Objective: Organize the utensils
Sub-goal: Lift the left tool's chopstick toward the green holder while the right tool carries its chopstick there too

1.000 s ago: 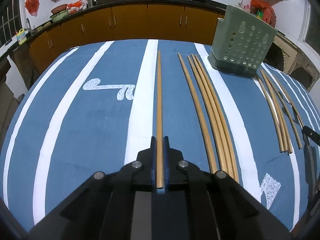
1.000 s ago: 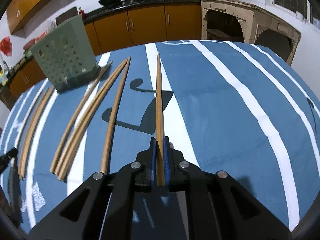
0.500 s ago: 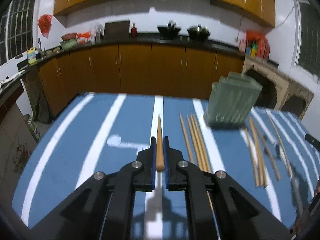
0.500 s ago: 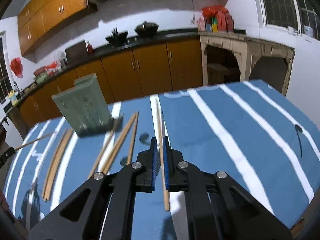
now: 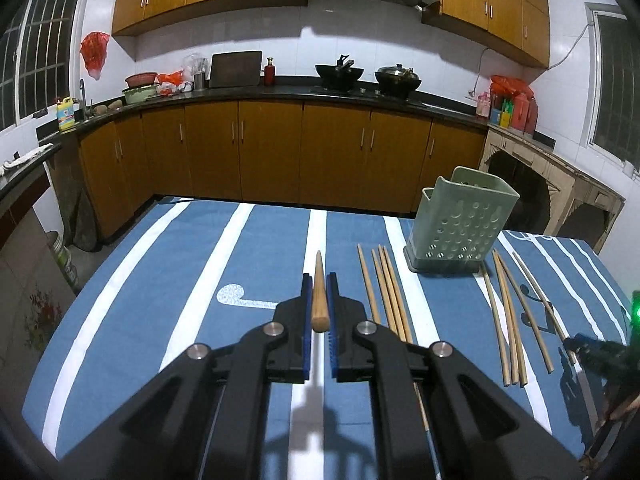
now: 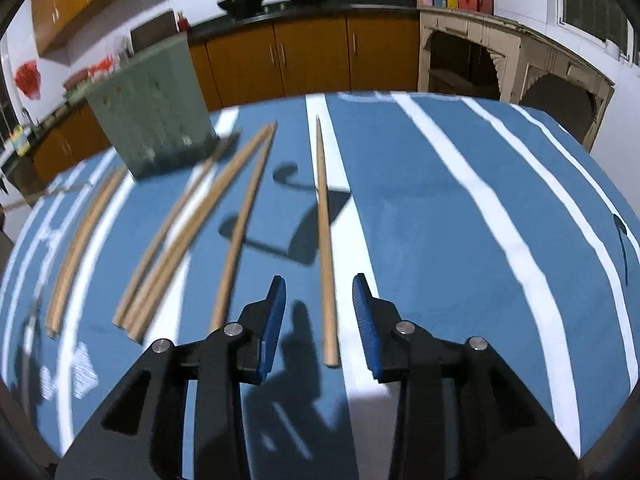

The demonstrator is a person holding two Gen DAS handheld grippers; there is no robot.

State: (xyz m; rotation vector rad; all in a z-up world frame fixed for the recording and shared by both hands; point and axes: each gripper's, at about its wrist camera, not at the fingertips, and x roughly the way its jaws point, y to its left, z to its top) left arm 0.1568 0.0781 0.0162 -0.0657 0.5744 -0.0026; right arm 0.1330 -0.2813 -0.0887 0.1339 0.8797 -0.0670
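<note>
Tablecloth (image 5: 168,280), blue w/ white stripes; wood cabinets (image 5: 272,152) behind, kitchen.

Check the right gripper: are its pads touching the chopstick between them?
Apart. The right wrist view shows the right gripper just opened, with blue cloth visible on both sides of the chopstick lying between the pads.

On the table (image 5: 160,280), the holder (image 5: 460,228) stands behind two chopstick groups (image 5: 386,288), between them.
</note>
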